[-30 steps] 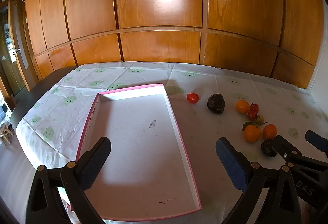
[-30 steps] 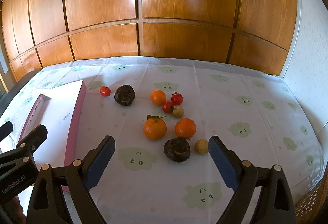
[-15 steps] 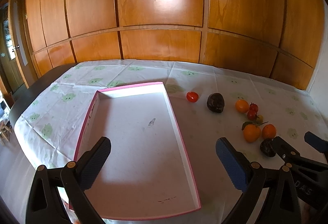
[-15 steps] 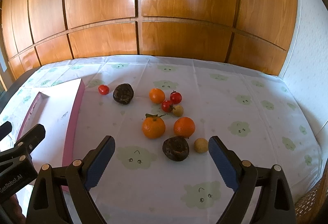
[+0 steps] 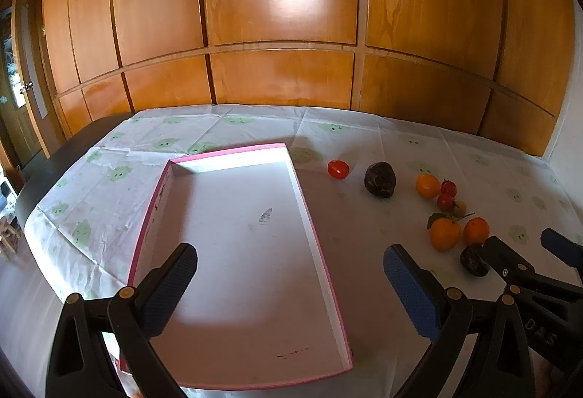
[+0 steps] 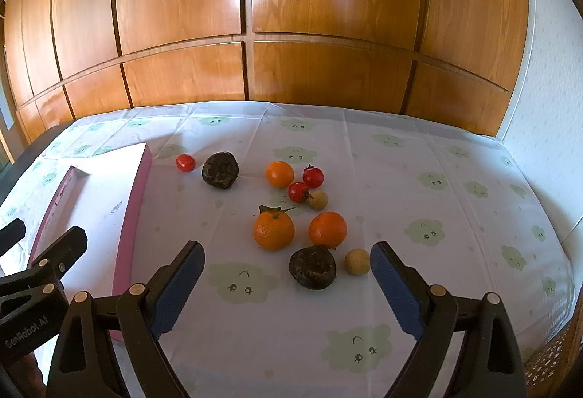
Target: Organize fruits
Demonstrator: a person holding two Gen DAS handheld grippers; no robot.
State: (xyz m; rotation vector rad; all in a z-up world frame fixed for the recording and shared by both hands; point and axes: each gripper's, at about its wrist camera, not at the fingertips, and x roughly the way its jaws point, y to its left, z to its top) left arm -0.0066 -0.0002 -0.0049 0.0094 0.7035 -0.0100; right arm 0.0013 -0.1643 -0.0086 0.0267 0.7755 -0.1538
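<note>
A shallow pink-rimmed white tray [image 5: 320, 267] lies empty on the tablecloth; its right wall shows in the right wrist view [image 6: 133, 212]. My left gripper [image 5: 289, 274] is open and empty above the tray. My right gripper [image 6: 286, 268] is open and empty, just short of a dark fruit [image 6: 312, 266] and a small tan ball [image 6: 357, 261]. Beyond lie an orange with a leaf [image 6: 273, 228], a second orange [image 6: 327, 229], a third orange [image 6: 279, 173], two red tomatoes [image 6: 312, 177], another tan ball [image 6: 318, 200], a second dark fruit [image 6: 220, 169] and a lone tomato [image 6: 185, 162].
A white cloth with green cloud faces [image 6: 437, 216] covers the table. A wooden panelled wall [image 6: 247, 15] stands behind it. The table's right edge [image 6: 568, 252] drops off near a white wall. A doorway [image 5: 14, 88] shows at far left.
Both grippers have eased forward slightly, so the fruit sits a little lower and nearer in the right wrist view. Both stay open and nothing on the table has moved.
</note>
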